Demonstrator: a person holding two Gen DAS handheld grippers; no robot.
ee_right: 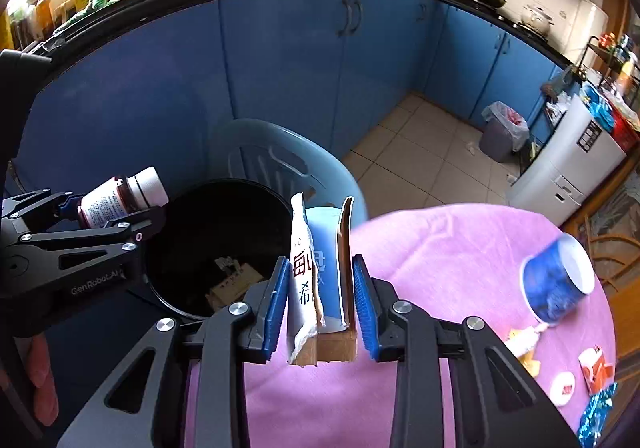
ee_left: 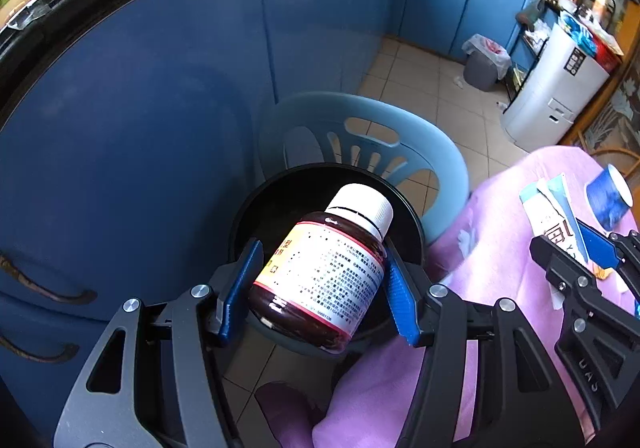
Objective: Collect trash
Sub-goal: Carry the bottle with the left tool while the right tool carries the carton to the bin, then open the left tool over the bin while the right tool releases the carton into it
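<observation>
- On the left hand-held gripper [ee_right: 132, 203], low at the left of your right wrist view, you can read "GenRobot.AI" in pale letters along the black arm.
- The flattened carton [ee_right: 316, 280] at the centre of that view carries large dark Chinese characters; one reads "希", the others are cut off by folds.
- The brown bottle [ee_left: 320, 268], centre of your left wrist view, has a white label packed with fine print, too small for you to read.
- The right hand-held gripper [ee_left: 592, 248], at the right edge there, shows embossed letters, roughly "UAS".
</observation>
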